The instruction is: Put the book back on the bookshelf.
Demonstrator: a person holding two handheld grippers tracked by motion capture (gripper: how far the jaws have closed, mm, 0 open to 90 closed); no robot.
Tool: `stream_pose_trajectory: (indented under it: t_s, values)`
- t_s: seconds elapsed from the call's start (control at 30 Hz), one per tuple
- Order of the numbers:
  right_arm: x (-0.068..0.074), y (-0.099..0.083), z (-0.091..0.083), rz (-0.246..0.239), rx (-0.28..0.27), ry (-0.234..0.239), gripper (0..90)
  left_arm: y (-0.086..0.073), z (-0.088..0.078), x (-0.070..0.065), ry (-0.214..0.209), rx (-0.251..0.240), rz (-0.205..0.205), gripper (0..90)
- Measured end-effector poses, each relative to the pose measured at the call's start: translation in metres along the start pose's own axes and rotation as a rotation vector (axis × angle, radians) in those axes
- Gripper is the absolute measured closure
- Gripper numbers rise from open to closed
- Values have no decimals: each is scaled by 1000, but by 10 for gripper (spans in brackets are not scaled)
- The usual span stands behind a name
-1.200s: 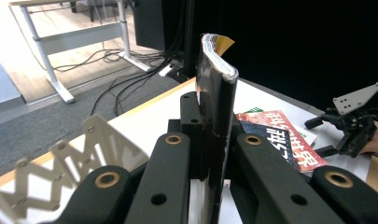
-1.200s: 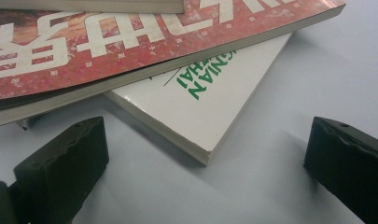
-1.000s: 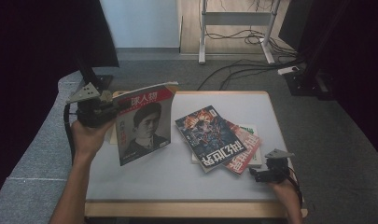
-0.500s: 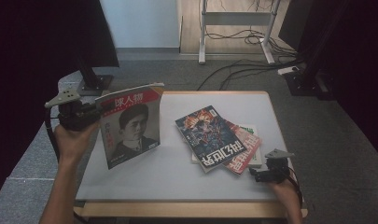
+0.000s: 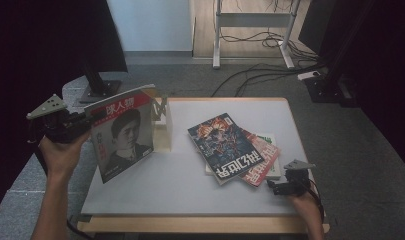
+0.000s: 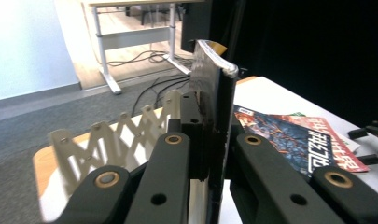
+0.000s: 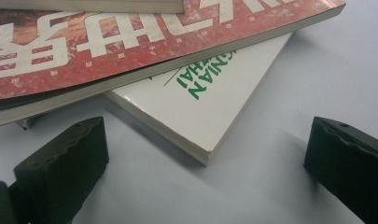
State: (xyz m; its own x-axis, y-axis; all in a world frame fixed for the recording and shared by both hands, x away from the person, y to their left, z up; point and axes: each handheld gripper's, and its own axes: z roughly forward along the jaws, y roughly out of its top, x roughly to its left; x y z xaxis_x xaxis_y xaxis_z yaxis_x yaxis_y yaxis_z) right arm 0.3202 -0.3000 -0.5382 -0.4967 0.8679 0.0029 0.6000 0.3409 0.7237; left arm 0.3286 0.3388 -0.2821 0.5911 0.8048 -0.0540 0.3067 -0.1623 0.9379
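Left tool [image 5: 85, 121] clamps the portrait magazine [image 5: 122, 135] upright off the desk's [image 5: 180, 185] left edge — likely bound for the white rack [image 5: 161, 127]; right tool [image 5: 280, 186] rests wide open, empty.

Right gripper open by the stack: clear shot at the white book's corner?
Probably yes. The right gripper is open on bare table, and the white book at the stack's bottom pokes its corner between the jaws; the red magazine covers the rest.
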Motion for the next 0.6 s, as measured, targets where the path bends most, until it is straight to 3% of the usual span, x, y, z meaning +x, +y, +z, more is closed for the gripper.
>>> stream_pose_trajectory:
  t_s: [0.6]
  values:
    - [0, 0, 0, 1, 1, 0, 0, -11, -36, 22, 95, -5, -39, 869]
